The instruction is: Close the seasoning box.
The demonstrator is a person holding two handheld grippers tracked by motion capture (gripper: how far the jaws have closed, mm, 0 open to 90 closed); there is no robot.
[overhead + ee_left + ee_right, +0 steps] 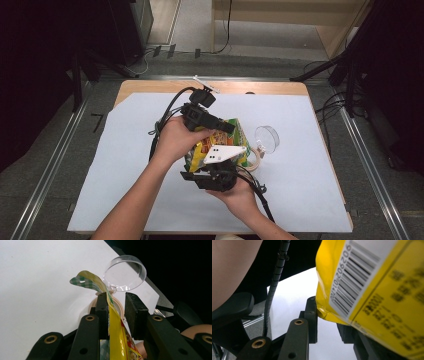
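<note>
On the yellow bag (372, 290), the right gripper view shows a barcode (354, 277).

snack bag (220, 145): 1 | clear cup (266, 138): 1 | tongs: 2 — left tongs (227, 127), right tongs (210, 172)

Hidden and cut-off parts

Yellow snack bag (372, 290) blurry at right edge, covering one black jaw; beige thing (117, 306) half hidden behind jaws.

This looks like a lab or recording studio rather than a home. The wooden counter (150, 87) is covered with plain white paper (125, 165) and stands on grey carpet between metal floor rails (47, 170), with black stands (80, 65) and loose cables (330, 107) around it.
</note>
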